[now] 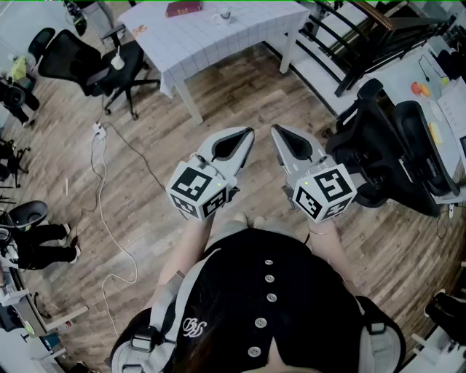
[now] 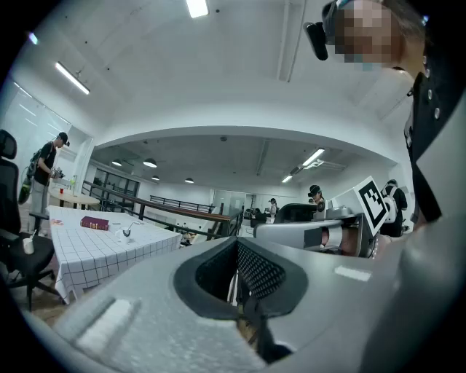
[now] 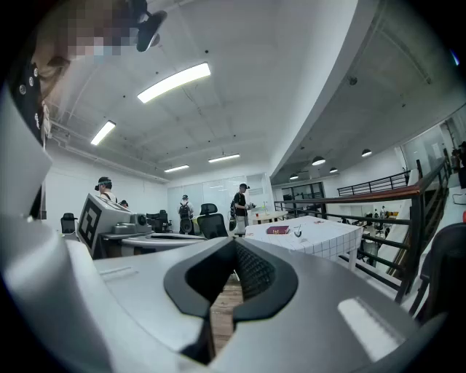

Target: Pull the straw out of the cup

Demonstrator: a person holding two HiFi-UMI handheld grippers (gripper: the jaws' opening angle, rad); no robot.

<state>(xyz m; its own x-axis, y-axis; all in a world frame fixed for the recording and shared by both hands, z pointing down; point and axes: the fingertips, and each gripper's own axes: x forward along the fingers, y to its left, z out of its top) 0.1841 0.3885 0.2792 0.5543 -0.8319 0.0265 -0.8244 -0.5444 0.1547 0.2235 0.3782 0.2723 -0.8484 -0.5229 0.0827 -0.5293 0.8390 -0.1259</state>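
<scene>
A small clear cup with a straw (image 1: 225, 14) stands on the white checked table (image 1: 189, 44) far ahead of me, next to a red book (image 1: 183, 9). The cup (image 2: 125, 234) shows small at the left in the left gripper view and as the cup (image 3: 297, 231) right of centre in the right gripper view. My left gripper (image 1: 250, 132) and right gripper (image 1: 274, 129) are held side by side at waist height, level, pointing toward the table and well short of it. Both are shut with nothing between the jaws (image 2: 237, 242) (image 3: 234, 245).
A black office chair (image 1: 95, 62) stands left of the table, another large chair (image 1: 393, 149) close on my right. A white cable (image 1: 102, 182) trails over the wood floor. A dark railing (image 1: 349, 44) runs behind the table. Other people (image 3: 240, 207) stand far off.
</scene>
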